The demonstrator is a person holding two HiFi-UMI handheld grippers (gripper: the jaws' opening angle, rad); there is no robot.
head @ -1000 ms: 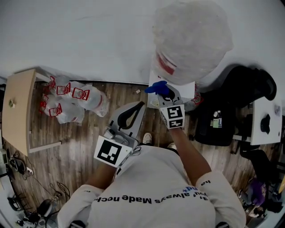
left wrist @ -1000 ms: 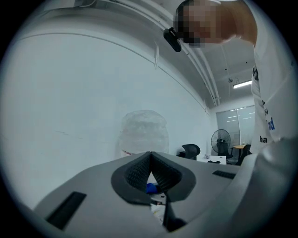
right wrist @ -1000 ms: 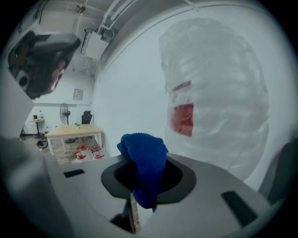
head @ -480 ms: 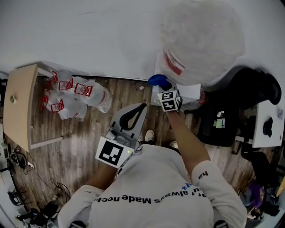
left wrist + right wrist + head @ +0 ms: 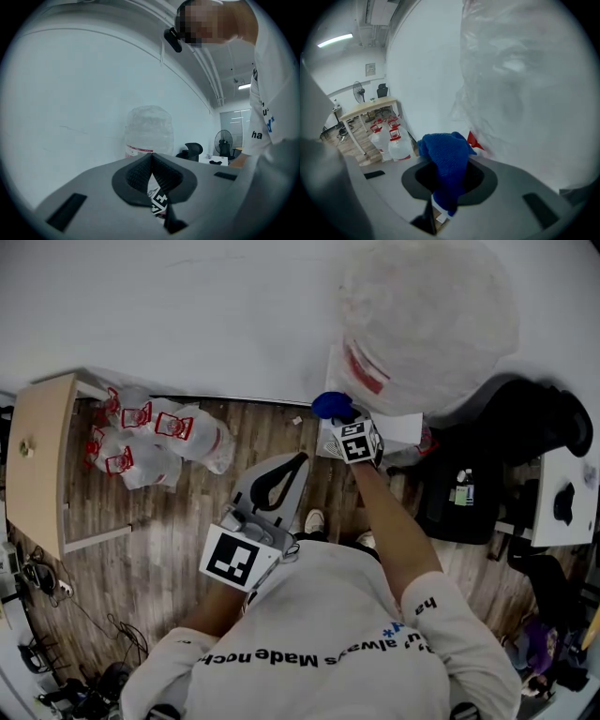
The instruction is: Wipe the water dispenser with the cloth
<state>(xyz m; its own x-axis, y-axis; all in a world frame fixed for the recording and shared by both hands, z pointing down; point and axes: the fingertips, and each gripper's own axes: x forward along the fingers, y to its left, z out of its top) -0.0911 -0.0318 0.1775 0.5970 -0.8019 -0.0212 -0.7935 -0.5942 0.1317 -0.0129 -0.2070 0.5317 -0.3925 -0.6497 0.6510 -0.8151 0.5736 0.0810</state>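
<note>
Close to the person's chest, the left gripper (image 5: 293,465) is held low over the wooden floor with its jaws pressed together on nothing; in its own view the pads (image 5: 140,171) meet at the tips. The right gripper (image 5: 339,418) is stretched forward at arm's length, its jaws clamped on a blue cloth (image 5: 443,159) that bunches up above them. The cloth sits at the left front edge of the white water dispenser (image 5: 396,430), touching it or just beside it; which one cannot be told. Seated on the dispenser is a large water bottle (image 5: 422,324) wrapped in cloudy plastic film with a red label (image 5: 474,140) near its base; the wrap hides what it holds. Further left, several clear jugs with red handles (image 5: 150,442) stand clustered on the floor beside a pale wooden table (image 5: 37,465).
</note>
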